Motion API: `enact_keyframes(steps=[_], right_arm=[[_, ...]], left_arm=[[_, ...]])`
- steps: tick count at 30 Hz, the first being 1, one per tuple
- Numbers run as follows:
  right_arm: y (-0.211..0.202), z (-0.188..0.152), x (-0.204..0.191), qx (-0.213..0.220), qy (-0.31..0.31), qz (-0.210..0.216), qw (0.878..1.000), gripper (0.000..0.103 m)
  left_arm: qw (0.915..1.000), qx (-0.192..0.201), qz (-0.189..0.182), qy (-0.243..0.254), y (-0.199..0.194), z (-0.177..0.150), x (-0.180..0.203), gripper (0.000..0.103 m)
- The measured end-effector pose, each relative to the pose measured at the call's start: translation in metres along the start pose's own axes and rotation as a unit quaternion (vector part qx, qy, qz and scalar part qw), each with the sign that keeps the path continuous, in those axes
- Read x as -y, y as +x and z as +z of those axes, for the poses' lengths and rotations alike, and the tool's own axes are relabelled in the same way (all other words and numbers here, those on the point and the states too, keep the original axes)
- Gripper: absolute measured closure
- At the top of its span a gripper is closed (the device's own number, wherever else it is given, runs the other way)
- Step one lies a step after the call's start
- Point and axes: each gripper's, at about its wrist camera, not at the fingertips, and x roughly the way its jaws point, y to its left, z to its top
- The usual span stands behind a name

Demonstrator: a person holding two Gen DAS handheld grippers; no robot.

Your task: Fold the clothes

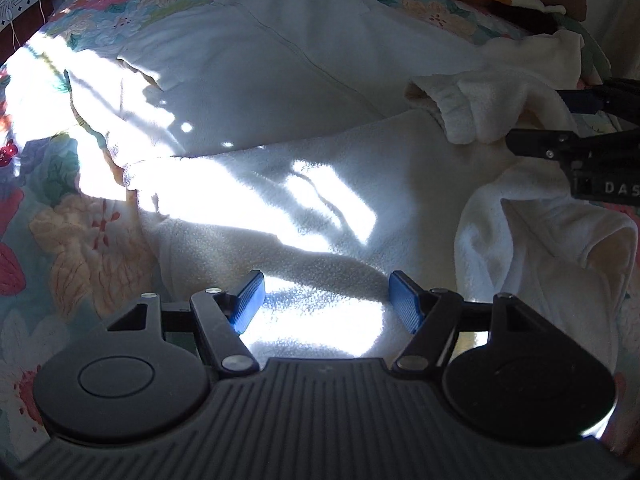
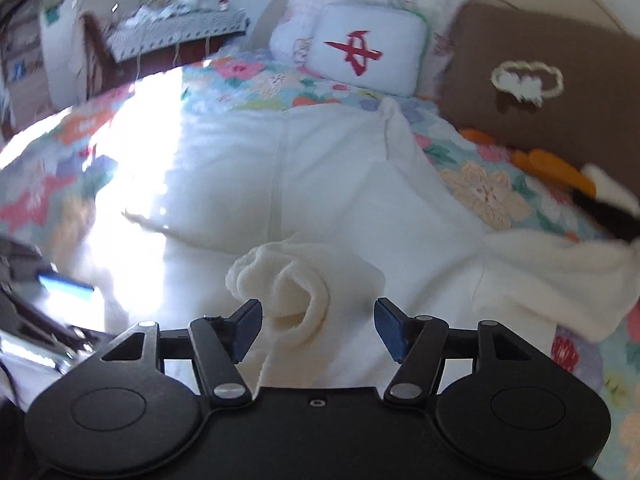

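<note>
Nearest in the left wrist view, the left gripper (image 1: 326, 300) hangs over a sunlit fold of the white fleece garment (image 1: 280, 208), its blue pads (image 1: 248, 300) standing well apart with nothing pinched between them. The garment lies spread across the floral quilt (image 1: 60, 240), a seam line running up its middle. At the right edge of that view the right gripper (image 1: 560, 120) reaches in beside the cream cuff (image 1: 472, 108); white letters on its black body read "DAS", cut off by the frame.

In the right wrist view the right gripper (image 2: 318, 326) has its jaws spread; the rolled cuff (image 2: 296, 292) sits between the pads, which do not press on it. Further off, the body of the garment (image 2: 280, 168) lies flat on the quilt (image 2: 488, 192). Beyond it a white pillow (image 2: 368, 52) bears a red brush-stroke mark that I cannot read as letters, and a brown cushion (image 2: 560, 40) leans to its right. The far table is too blurred to read
</note>
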Motion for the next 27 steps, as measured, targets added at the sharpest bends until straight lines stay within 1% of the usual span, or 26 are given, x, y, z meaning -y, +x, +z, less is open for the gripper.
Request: enact_keyframes(steps=[1, 2, 3, 4, 6, 8, 10, 11, 12, 13, 15, 16, 17, 20, 23, 25, 26, 27], right_arm=[[0.008, -0.001, -0.010, -0.001, -0.039, -0.016, 0.999, 0.041], [0.014, -0.003, -0.013, -0.002, -0.049, -0.034, 0.998, 0.058], [0.019, -0.004, -0.014, -0.002, -0.053, -0.053, 0.997, 0.093], [0.019, -0.005, -0.008, 0.006, -0.030, -0.058, 0.998, 0.092], [0.001, -0.005, 0.014, 0.060, 0.049, -0.044, 0.996, 0.092], [-0.027, -0.005, 0.035, 0.131, 0.094, -0.029, 0.986, 0.093], [-0.045, -0.005, 0.055, 0.170, 0.138, -0.026, 0.975, 0.092], [-0.047, -0.007, 0.065, 0.174, 0.161, -0.016, 0.971, 0.092], [-0.047, -0.010, 0.075, 0.173, 0.184, -0.004, 0.968, 0.091], [-0.043, -0.016, 0.082, 0.169, 0.203, -0.004, 0.965, 0.090], [-0.025, -0.031, 0.093, 0.125, 0.216, -0.029, 0.968, 0.090], [-0.014, -0.038, 0.097, 0.098, 0.222, -0.041, 0.969, 0.087], [-0.004, -0.046, 0.101, 0.071, 0.227, -0.053, 0.970, 0.081], [0.009, -0.063, 0.112, 0.038, 0.244, -0.055, 0.968, 0.081], [0.011, -0.069, 0.121, 0.012, 0.262, -0.052, 0.963, 0.081], [0.009, -0.070, 0.125, 0.000, 0.278, -0.039, 0.960, 0.067], [0.006, -0.072, 0.126, 0.007, 0.291, -0.032, 0.956, 0.052], [0.004, -0.074, 0.128, 0.016, 0.305, -0.024, 0.952, 0.043]], left_arm=[[1.0000, 0.001, 0.003, 0.003, 0.000, 0.000, 0.000, 0.035], [1.0000, 0.000, 0.006, 0.004, 0.000, 0.000, 0.001, 0.035], [1.0000, 0.001, 0.007, 0.004, 0.000, 0.000, 0.001, 0.035], [0.9999, 0.004, 0.009, 0.004, -0.002, 0.000, 0.002, 0.035], [0.9999, 0.007, 0.015, 0.001, -0.003, -0.001, 0.000, 0.035], [0.9997, 0.012, 0.019, -0.005, -0.005, -0.002, -0.002, 0.035], [0.9996, 0.017, 0.020, -0.013, -0.006, -0.004, -0.005, 0.034], [0.9995, 0.017, 0.022, -0.014, -0.006, -0.004, -0.005, 0.034], [0.9995, 0.017, 0.023, -0.015, -0.006, -0.004, -0.004, 0.033], [0.9994, 0.017, 0.025, -0.016, -0.006, -0.004, -0.004, 0.033], [0.9994, 0.012, 0.031, -0.010, -0.003, -0.005, -0.002, 0.033], [0.9994, 0.010, 0.033, -0.005, -0.001, -0.006, 0.000, 0.033], [0.9994, 0.011, 0.034, -0.003, -0.001, -0.007, 0.000, 0.033], [0.9994, 0.009, 0.033, 0.003, -0.002, -0.006, 0.000, 0.033], [0.9998, 0.002, 0.021, -0.005, -0.002, -0.003, -0.004, 0.033], [0.9998, 0.000, 0.010, -0.014, -0.001, 0.001, -0.008, 0.032], [0.9999, 0.000, 0.002, -0.015, -0.001, 0.000, -0.007, 0.032], [0.9998, 0.000, -0.007, -0.016, -0.001, 0.000, -0.007, 0.032]])
